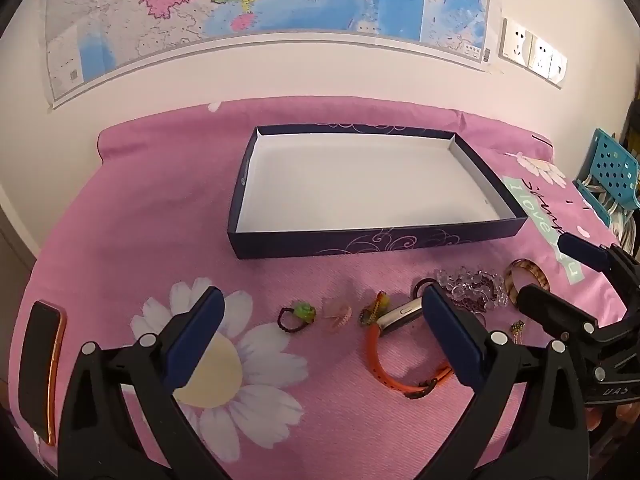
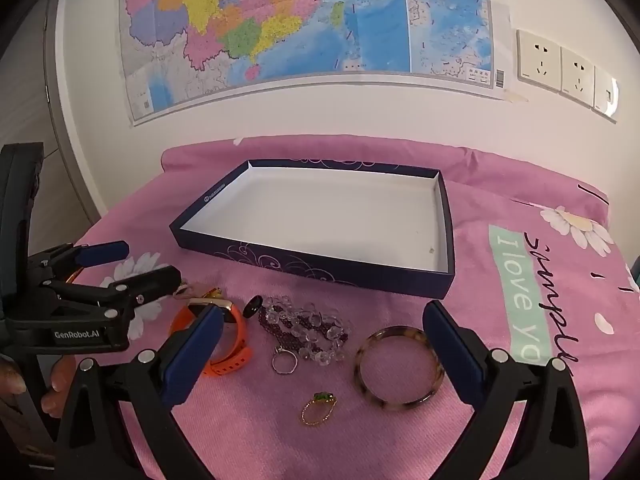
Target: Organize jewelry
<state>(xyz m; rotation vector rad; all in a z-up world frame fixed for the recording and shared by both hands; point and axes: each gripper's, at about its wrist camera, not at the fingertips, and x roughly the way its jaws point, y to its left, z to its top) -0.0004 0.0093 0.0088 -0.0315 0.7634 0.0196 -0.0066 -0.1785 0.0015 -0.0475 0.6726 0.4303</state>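
An empty dark blue box [image 1: 372, 240] [image 2: 320, 268] with a white inside lies on the pink bedspread. In front of it lie jewelry pieces: an orange-strapped watch [image 1: 396, 316] [image 2: 236, 356], a clear and purple bead bracelet [image 1: 472, 288] [image 2: 308, 328], a tortoiseshell bangle [image 2: 400, 368] [image 1: 528, 272], a silver ring [image 2: 285, 361], a gold ring with a green stone [image 2: 319, 408], a green bead hair tie [image 1: 298, 314] and a pink clip [image 1: 338, 314]. My left gripper [image 1: 320, 320] is open above the hair tie and watch. My right gripper [image 2: 322, 336] is open above the beads and bangle.
A phone in an orange case [image 1: 42, 368] lies at the bed's left edge. A map [image 2: 304, 20] and wall sockets [image 2: 560, 64] are on the wall behind. A teal perforated chair [image 1: 612, 168] stands at the right.
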